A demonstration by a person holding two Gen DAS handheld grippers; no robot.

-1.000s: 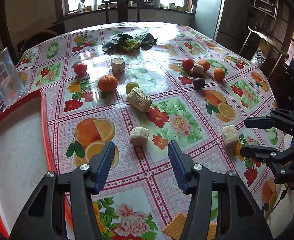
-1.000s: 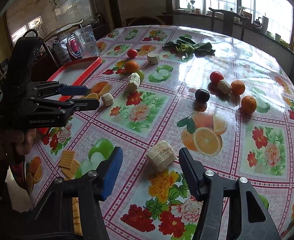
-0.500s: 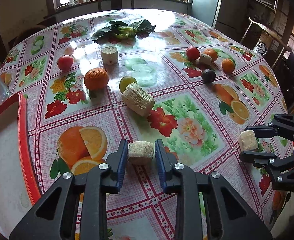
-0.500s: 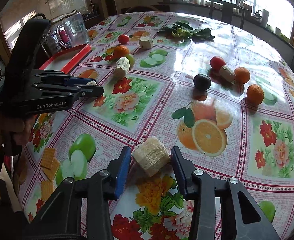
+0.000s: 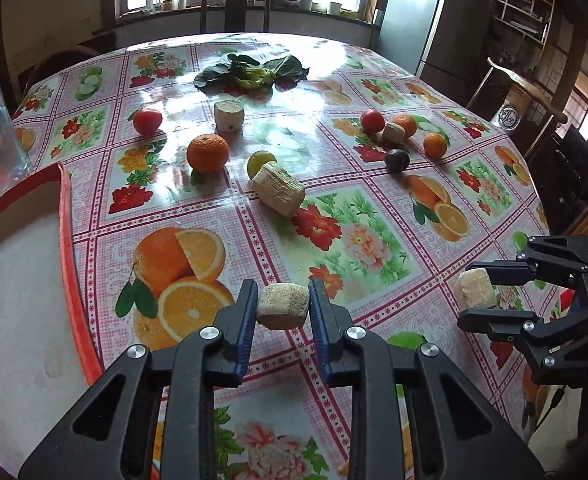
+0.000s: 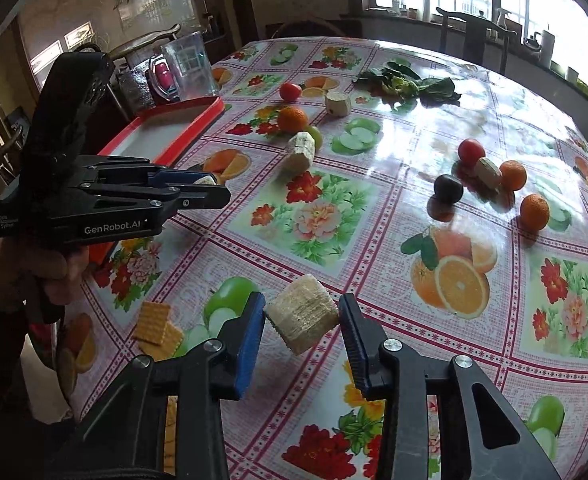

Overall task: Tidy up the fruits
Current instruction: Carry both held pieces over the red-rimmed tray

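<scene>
At frame bottom, a pale chunk (image 5: 283, 306) was clamped in the left gripper (image 5: 282, 312), another chunk (image 6: 302, 319) seemingly pinched by the right gripper (image 6: 303, 322); carrying to the red tray (image 5: 68, 240) at left was likely called for.

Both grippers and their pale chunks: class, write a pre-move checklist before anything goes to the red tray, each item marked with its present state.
1. Left gripper closed on its pale chunk, pads pressing both sides: ok.
2. Right gripper closed on the larger chunk: ok, though it sits skewed, gripped at its corners.
3. Red tray has bare floor to receive pieces: ok.
4. Both chunks lifted off the tablecloth: cannot tell.
5. Glass jug stands beyond the tray's far end, apart from both grippers: ok.
</scene>
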